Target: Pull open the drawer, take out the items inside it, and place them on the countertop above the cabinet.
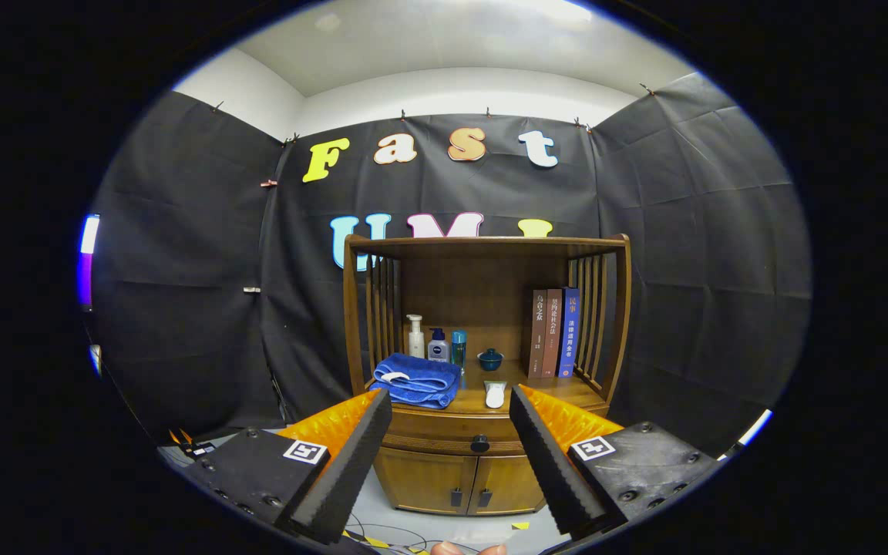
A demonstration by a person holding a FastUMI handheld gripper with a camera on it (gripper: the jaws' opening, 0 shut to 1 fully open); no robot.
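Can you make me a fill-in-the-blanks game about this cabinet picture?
1. The drawer is still ____.
2. The gripper fingers are ____, holding nothing.
3. The folded towel on the countertop is ____ in colour.
4. Three ____ stand upright beyond the right finger.

Missing words: shut, open, blue, books

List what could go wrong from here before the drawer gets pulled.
1. The drawer knob is small and round; the open gripper is some way in front of it, so the fingers may close off-centre and slip.
2. The countertop already holds a folded blue towel, a small white item, bottles, a bowl and books; placed items could knock them or overhang the front edge.
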